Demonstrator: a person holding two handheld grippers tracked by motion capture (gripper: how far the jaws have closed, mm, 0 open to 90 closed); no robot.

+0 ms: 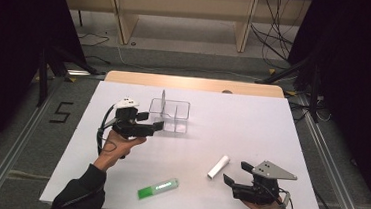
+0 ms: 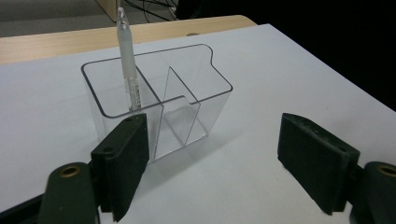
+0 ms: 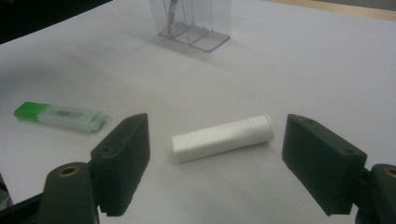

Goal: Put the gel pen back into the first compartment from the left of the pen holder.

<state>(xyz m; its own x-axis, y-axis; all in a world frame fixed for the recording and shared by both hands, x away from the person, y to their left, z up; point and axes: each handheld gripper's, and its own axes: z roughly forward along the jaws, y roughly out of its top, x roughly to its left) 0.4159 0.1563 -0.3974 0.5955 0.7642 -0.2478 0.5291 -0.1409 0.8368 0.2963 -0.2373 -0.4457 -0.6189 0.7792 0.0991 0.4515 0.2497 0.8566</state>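
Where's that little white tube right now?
The white tube lies flat on the white table, near the front right in the high view, just ahead of the open right gripper, with the green highlighter to its left.

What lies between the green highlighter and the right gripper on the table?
The white tube lies between the green highlighter and the right gripper, as the high view shows; it rests flat, untouched.

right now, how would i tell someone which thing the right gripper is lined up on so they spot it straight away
Start at the white table top and go to its near right part, just ahead of the open right gripper. There lies a short white tube, flat on its side. Unlike the green highlighter to its left, it is plain white all over, and it sits outside the clear organiser.
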